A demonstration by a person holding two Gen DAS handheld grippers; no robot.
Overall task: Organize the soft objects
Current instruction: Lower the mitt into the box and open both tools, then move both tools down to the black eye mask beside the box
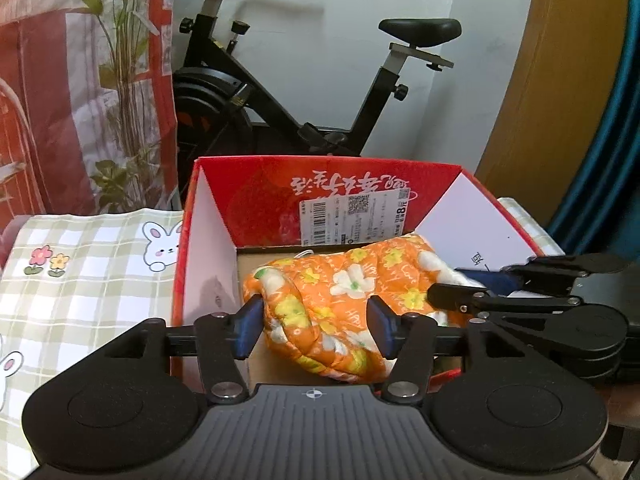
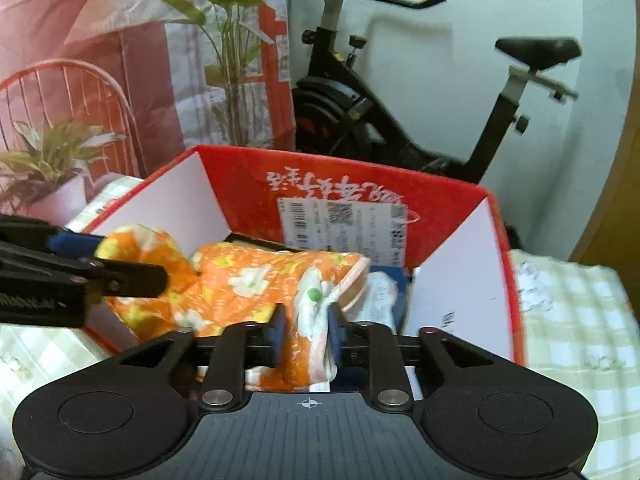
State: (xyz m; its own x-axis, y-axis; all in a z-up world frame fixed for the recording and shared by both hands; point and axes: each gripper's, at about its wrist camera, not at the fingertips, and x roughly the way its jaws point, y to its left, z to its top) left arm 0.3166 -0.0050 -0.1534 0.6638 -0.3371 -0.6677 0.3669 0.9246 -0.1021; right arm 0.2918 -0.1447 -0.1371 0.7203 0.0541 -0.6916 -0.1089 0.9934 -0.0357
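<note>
**A lived-in room at home**

This is a home, a spare room or bedroom corner. A black exercise bike with a padded saddle point(image 1: 420, 32) stands against a plain white wall point(image 1: 340, 60). A red printed bag picturing leafy plants point(image 1: 80, 80) leans beside it. A green-and-white checked cloth with cartoon rabbits and flowers point(image 1: 88, 272) covers the work surface, and a teal curtain point(image 1: 616, 120) hangs by a wooden door panel point(image 1: 560, 80).

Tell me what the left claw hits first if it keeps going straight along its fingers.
Most likely the orange floral cloth lying in the red box; it already sits between the left claw fingers.
</note>
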